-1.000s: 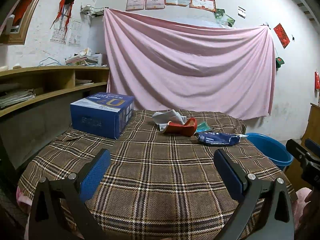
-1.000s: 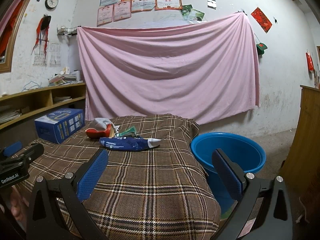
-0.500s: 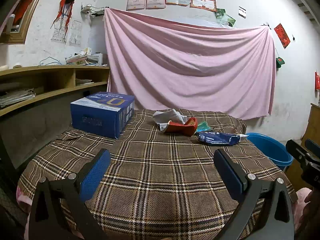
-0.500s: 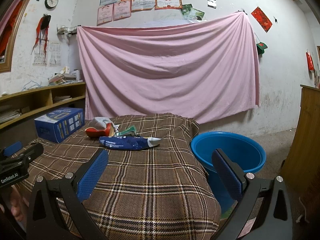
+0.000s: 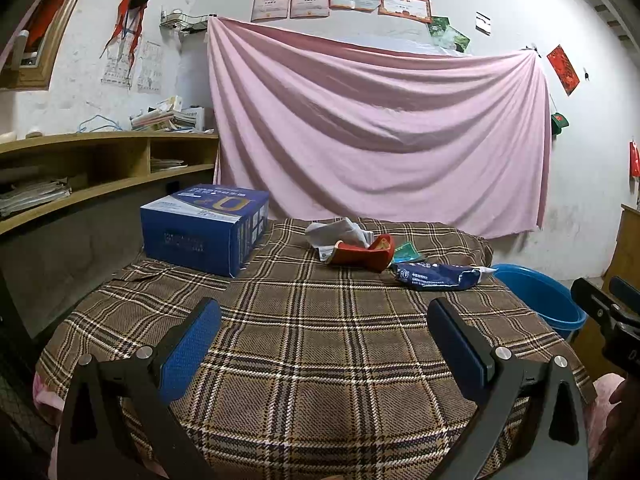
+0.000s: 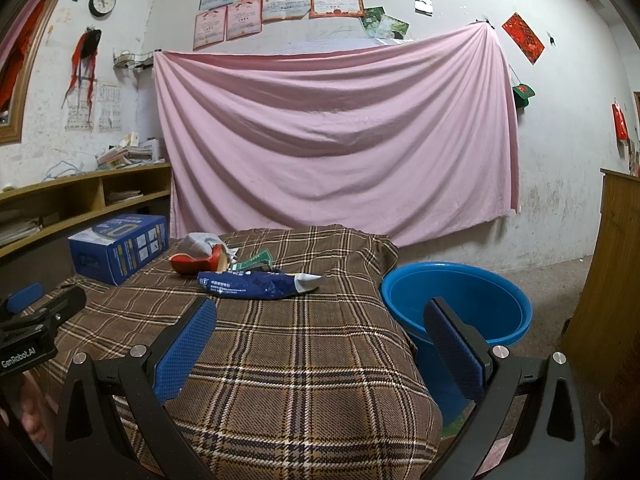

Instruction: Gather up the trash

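Note:
Trash lies at the far side of a plaid-covered table [image 5: 320,360]: a blue snack bag [image 5: 436,275] [image 6: 256,285], a red curved wrapper [image 5: 362,255] [image 6: 196,262], a crumpled grey-white wrapper [image 5: 338,232] [image 6: 198,242] and a small green packet [image 5: 407,251] [image 6: 256,258]. A blue plastic basin [image 6: 456,300] [image 5: 536,300] stands on the floor at the table's right. My left gripper [image 5: 324,344] hangs open over the near table, empty. My right gripper [image 6: 320,344] is open and empty over the table's right edge, well short of the trash.
A blue cardboard box [image 5: 204,228] [image 6: 120,246] sits at the table's left rear. Wooden shelves [image 5: 100,168] run along the left wall, a pink sheet [image 5: 376,136] hangs behind, and a wooden cabinet [image 6: 612,264] stands at the right.

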The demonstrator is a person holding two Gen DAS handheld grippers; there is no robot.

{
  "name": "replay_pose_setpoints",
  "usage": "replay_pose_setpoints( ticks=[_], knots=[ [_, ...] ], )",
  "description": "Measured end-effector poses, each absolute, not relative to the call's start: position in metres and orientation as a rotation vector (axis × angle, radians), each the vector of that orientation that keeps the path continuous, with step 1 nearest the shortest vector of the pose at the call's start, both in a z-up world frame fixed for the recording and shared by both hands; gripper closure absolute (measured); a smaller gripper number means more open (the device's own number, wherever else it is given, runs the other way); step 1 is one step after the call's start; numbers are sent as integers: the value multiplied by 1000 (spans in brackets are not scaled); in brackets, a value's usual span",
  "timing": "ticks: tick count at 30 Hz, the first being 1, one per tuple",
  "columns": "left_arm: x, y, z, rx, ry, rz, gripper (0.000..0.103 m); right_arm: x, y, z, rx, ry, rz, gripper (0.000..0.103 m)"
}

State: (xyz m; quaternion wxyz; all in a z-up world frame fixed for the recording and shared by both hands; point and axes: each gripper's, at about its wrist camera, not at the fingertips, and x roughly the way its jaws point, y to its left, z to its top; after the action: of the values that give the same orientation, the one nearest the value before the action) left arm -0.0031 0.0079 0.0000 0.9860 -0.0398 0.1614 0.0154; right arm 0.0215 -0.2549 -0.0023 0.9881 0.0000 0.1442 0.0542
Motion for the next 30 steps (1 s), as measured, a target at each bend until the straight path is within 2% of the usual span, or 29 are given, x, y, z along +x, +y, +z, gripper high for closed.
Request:
replay_pose_setpoints(
  ticks=[30],
  knots=[
    [-3,8,-1,-78,325,30,2,22,-255,-2,0,291,109,0]
  ],
)
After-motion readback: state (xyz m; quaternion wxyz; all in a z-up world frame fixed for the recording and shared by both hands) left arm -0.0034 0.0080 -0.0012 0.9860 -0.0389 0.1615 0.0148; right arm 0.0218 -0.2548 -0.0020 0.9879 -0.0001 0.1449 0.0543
